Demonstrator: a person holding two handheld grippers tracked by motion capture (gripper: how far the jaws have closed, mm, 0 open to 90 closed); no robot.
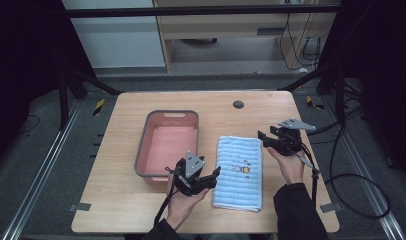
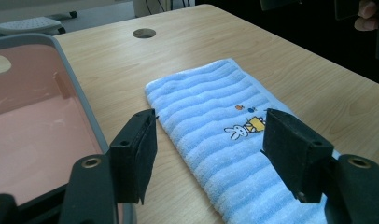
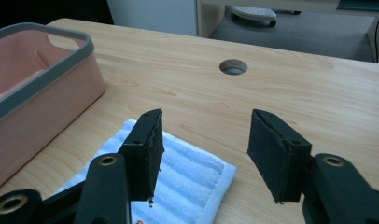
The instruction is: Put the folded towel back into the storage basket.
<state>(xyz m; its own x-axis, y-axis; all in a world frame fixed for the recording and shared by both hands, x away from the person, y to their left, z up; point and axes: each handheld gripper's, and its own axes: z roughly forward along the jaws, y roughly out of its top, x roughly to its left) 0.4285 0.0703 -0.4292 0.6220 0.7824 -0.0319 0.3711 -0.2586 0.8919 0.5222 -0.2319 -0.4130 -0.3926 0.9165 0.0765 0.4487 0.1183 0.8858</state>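
Note:
A folded light-blue striped towel (image 1: 238, 171) with a small rabbit print lies flat on the wooden table, right of a pink basin (image 1: 167, 143) with a grey rim. My left gripper (image 1: 215, 174) hovers at the towel's left edge near its front, jaws open and empty; its own view looks along the towel (image 2: 225, 135) with the basin (image 2: 33, 116) at left. My right gripper (image 1: 263, 136) is open and empty beside the towel's far right corner (image 3: 192, 179), slightly above the table. The basin (image 3: 33, 88) is empty.
A round cable hole (image 1: 238, 104) sits in the table (image 1: 141, 210) near its far edge. Cables trail off the right side of the table to the floor. Bare wood lies in front of the basin and beyond the towel.

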